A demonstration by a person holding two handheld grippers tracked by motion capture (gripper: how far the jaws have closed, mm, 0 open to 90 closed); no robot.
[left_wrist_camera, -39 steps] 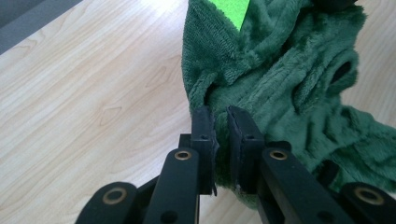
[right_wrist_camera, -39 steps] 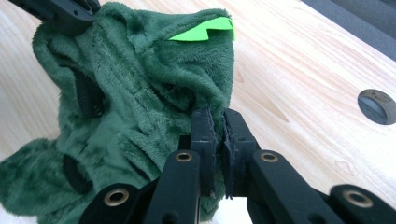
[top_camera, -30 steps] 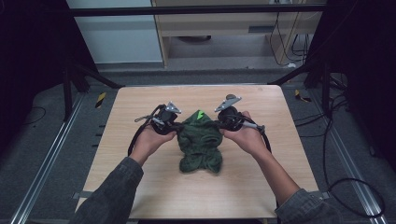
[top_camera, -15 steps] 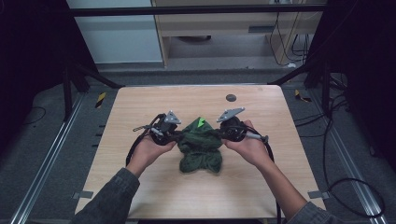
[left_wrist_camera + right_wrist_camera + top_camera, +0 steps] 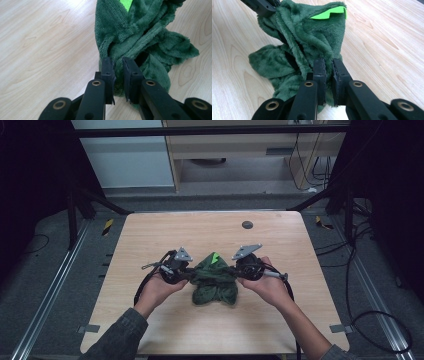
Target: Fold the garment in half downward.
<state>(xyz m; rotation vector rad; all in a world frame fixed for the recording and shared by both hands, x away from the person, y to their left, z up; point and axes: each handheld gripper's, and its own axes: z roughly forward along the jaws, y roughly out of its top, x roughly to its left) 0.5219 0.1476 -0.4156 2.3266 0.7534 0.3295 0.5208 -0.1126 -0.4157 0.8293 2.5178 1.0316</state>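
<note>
Pale wooden surface [image 5: 150, 240] carried a crumpled green plush cloth [image 5: 215, 282] near its front; left tongs [image 5: 186, 276] and right tongs [image 5: 239, 276], held low in both hands, each clenched an opposite edge of it.

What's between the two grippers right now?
In the high view, the bunched green cloth spans the stretch between left gripper and right gripper, each clamped on one side.

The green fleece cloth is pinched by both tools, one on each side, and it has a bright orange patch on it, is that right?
Not quite: the patch is bright green, not orange, as the right gripper view shows. The rest holds: the left tool and right tool each pinch a side of the green fleece cloth.
</note>
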